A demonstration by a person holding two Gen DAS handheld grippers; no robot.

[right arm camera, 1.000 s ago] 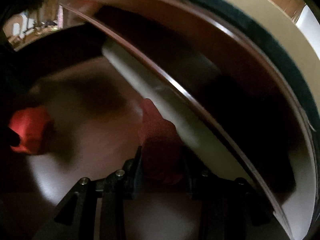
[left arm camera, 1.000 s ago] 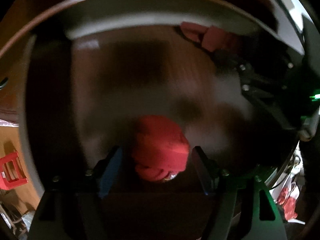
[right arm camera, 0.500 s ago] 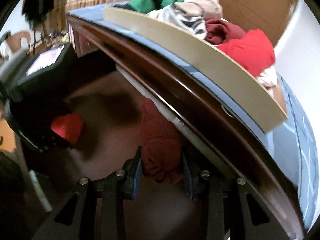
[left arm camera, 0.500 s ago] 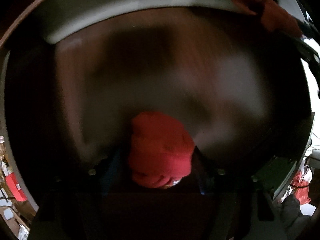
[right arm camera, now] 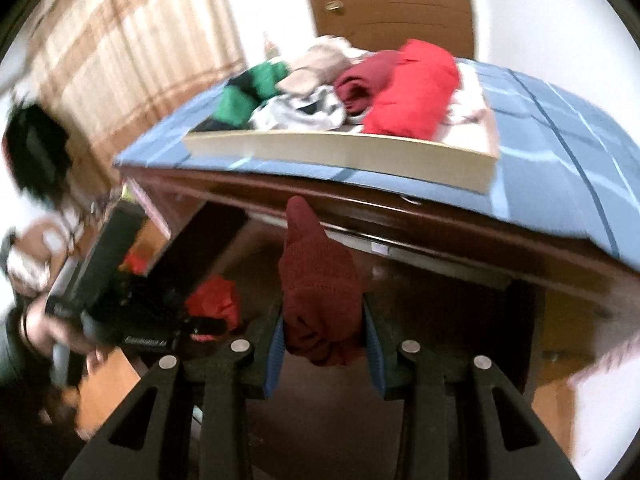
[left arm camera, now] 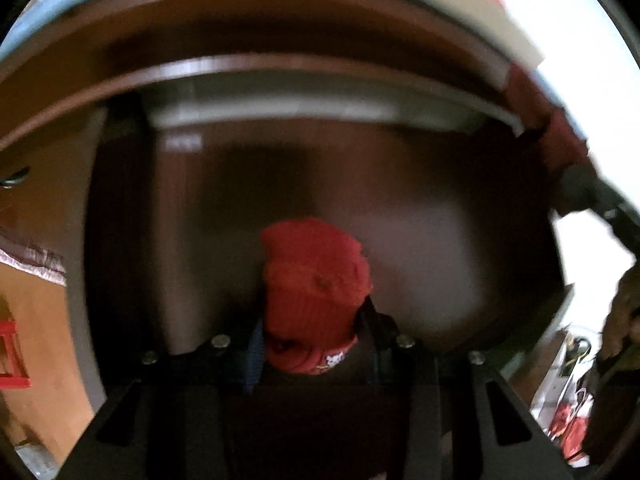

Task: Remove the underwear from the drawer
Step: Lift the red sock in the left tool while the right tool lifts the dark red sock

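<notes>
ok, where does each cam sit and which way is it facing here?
Left wrist: on the left gripper, looking steeply down into the open drawer; jaws closing on bright red underwear.
Right wrist: on the right gripper, looking over the drawer front to the tray of clothes; jaws shut on dark red underwear; a hand at left.
Shared: the drawer, both garments.

The right gripper (right arm camera: 324, 344) clamps a dark red rolled garment (right arm camera: 318, 284) above the open drawer (right arm camera: 400, 280), while a tray (right arm camera: 340, 152) of folded clothes rests on the blue-covered bed (right arm camera: 560, 128) behind.
</notes>
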